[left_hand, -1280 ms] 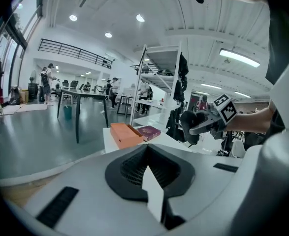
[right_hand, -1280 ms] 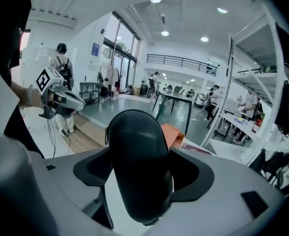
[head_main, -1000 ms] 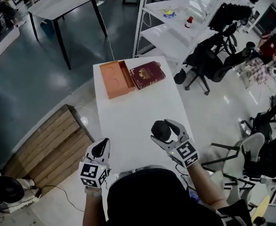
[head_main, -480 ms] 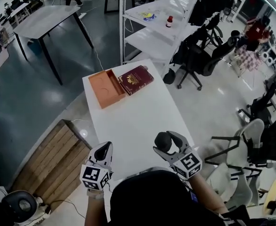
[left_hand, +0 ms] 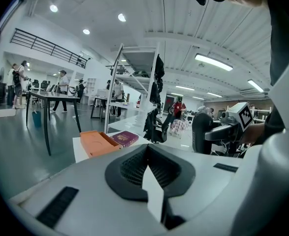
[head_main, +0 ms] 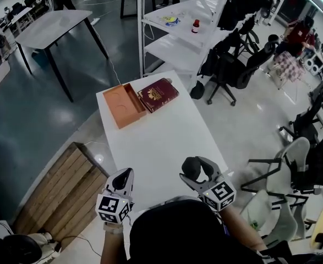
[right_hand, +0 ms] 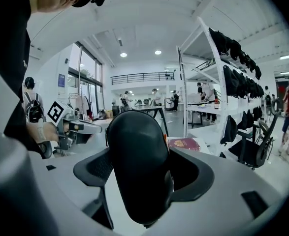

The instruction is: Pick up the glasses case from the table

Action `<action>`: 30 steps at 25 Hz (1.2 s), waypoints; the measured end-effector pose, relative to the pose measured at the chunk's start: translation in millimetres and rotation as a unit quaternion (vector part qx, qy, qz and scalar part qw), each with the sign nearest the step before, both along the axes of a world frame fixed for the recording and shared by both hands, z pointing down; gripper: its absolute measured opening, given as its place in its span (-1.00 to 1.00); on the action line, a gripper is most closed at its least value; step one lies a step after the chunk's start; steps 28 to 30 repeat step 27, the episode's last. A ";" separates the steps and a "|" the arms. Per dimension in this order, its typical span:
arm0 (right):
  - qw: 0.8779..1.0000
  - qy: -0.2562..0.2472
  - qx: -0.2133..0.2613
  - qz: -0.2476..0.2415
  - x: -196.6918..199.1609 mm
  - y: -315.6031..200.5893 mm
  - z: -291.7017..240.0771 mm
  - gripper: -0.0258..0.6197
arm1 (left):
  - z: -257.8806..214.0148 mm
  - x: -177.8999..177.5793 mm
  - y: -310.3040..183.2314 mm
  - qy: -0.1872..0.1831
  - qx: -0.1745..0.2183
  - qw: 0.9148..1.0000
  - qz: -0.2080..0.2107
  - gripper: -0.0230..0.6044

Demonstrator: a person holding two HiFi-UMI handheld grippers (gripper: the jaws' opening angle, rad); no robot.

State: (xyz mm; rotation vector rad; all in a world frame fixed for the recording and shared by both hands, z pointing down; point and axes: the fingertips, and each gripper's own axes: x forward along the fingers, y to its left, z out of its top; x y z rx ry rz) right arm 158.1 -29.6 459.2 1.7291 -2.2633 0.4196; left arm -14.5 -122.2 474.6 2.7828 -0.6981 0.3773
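The glasses case (head_main: 192, 168) (right_hand: 138, 168) is a black rounded hard case. My right gripper (head_main: 196, 170) (right_hand: 142, 173) is shut on it and holds it above the near right part of the white table (head_main: 155, 142). From the left gripper view the case (left_hand: 201, 132) shows at the right, with the right gripper beside it. My left gripper (head_main: 122, 178) (left_hand: 151, 173) is shut on nothing and hovers at the table's near left edge.
An open orange box (head_main: 122, 104) (left_hand: 98, 142) and a dark red book-like lid (head_main: 158, 94) (left_hand: 125, 138) (right_hand: 184, 143) lie at the table's far end. A wooden pallet (head_main: 62, 191) is on the floor at left. White shelving (head_main: 189, 32) and office chairs (head_main: 233, 65) stand behind and to the right.
The right gripper with the case has drawn back toward me, and the left gripper has shifted slightly right. The head camera has also turned, shifting the table in view.
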 end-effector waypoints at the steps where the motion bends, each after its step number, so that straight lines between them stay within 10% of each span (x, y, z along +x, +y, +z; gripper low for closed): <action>1: 1.000 0.002 -0.001 0.001 0.4 -0.2 0.5 0.22 | 0.5 -0.5 0.7 0.000 -0.001 1.000 0.000 -0.87; 30: 1.000 0.008 -0.018 -0.003 1.9 -6.0 9.1 0.22 | 7.3 -10.7 1.5 -0.009 -0.012 1.000 -0.022 -0.87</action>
